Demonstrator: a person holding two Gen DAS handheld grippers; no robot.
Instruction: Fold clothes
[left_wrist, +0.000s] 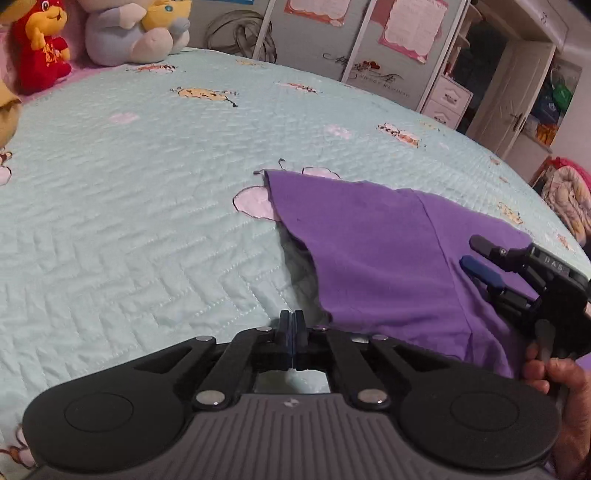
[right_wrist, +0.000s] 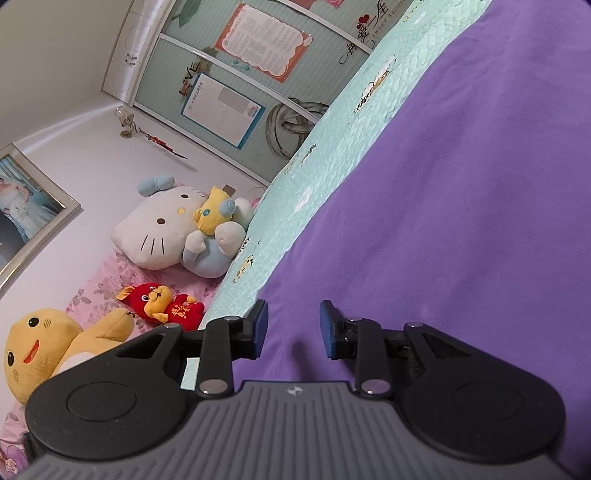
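bed (left_wrist: 147, 229): mint quilted cover | on it: purple garment (left_wrist: 369, 258), plush toys (right_wrist: 177, 236)

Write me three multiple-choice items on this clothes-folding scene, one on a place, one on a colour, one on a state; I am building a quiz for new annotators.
1. Where does the garment lie?
A. On the quilted bedspread
B. On a chair
C. Inside the wardrobe

2. What colour is the garment?
A. Red
B. Purple
C. Yellow

3. How do the left gripper's jaws stand?
A. Wide apart
B. Clamped on a plush toy
C. Shut together

Answers:
1 A: the purple garment is spread on the mint quilted bedspread.
2 B: the cloth is purple in both wrist views.
3 C: the left gripper has its pads meeting near the garment's edge; whether cloth is pinched cannot be told. The right gripper stands open over the cloth.
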